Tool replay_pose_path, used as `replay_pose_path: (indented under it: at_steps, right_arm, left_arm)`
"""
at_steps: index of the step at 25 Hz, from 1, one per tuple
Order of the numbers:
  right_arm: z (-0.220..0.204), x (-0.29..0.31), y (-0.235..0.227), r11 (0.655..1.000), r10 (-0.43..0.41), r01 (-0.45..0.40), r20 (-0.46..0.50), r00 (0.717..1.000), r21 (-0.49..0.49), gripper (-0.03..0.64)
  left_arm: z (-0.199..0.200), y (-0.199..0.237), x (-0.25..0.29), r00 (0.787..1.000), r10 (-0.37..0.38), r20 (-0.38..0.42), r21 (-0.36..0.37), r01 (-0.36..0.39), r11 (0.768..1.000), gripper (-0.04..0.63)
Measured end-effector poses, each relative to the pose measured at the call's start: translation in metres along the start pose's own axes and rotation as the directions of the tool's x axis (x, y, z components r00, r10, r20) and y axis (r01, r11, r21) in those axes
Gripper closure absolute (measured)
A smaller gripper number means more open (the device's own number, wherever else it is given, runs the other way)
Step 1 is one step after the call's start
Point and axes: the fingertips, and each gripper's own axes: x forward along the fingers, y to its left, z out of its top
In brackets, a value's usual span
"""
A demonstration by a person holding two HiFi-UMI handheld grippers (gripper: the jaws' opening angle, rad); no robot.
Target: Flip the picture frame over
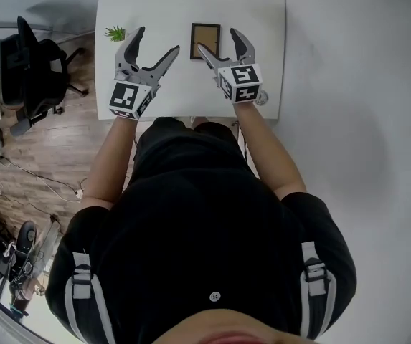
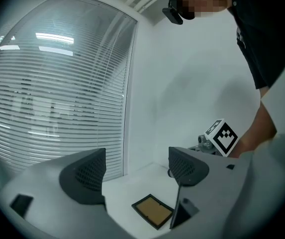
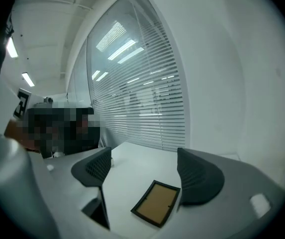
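A small picture frame [image 1: 205,40] with a black rim and a brown board facing up lies flat at the far middle of the white table [image 1: 183,6]. My right gripper [image 1: 217,39] hovers open over the frame's right side, its jaws wide apart and holding nothing. The frame [image 3: 157,203] shows low between the jaws in the right gripper view, where the right gripper [image 3: 144,176] is apart from it. My left gripper [image 1: 158,40] stands open to the left of the frame. In the left gripper view the frame [image 2: 153,211] lies below the left gripper [image 2: 136,176].
A small green plant [image 1: 115,32] sits near the table's far left edge, just left of the left gripper. A black office chair [image 1: 33,70] stands on the wooden floor to the left. Window blinds [image 3: 142,103] run behind the table.
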Motion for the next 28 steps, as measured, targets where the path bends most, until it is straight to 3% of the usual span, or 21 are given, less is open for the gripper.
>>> replay_pose_path:
  at_steps: [6,12,28]
  right_arm:
    - [-0.034,0.030,-0.010,0.993,-0.058,0.065,-0.071,0.996,0.095,0.201]
    - [-0.071,0.056,-0.017,0.985,-0.132,0.147,-0.161,0.978,0.086,0.202]
    - [-0.164,0.097,-0.006,0.945,-0.240,0.307,-0.398,0.885,0.113,0.275]
  left_arm:
    - [-0.020,0.008,0.010,0.998,-0.053,-0.021,-0.010,0.053,0.999,0.215]
    - [-0.036,0.025,0.018,0.995,-0.093,-0.031,-0.027,0.092,0.995,0.215]
    - [-0.088,0.049,0.031,0.982,-0.158,-0.106,-0.050,0.154,0.987,0.215]
